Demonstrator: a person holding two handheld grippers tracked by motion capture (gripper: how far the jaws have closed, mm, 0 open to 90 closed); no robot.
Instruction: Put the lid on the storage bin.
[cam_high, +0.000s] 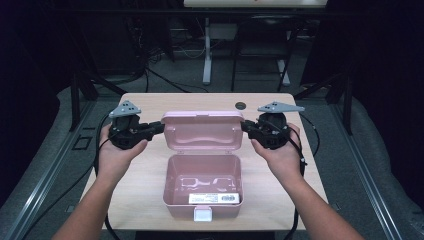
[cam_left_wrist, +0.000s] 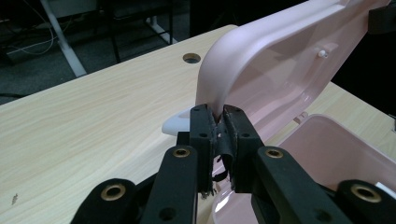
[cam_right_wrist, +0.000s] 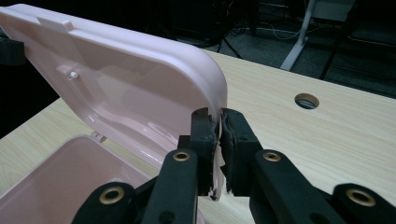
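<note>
- left gripper (cam_high: 159, 127): black jaws clenched on the left rim of the lid (cam_high: 202, 131); grey three-cornered plate on top; cable trails off the table edge
- lid: pink moulded plastic, smooth, rounded corners, standing open and held at both ends (small peg on its inner face)
- box (cam_high: 202, 187): same pink plastic, open, mid-table near the front edge; white label with barcode inside, print too small to read; white latch (cam_high: 203, 215) at front
- right gripper (cam_high: 246, 126): jaws clamped on the lid's right rim
- table (cam_high: 150, 105): pale wood-grain top, round cable hole (cam_high: 241, 105)
</note>
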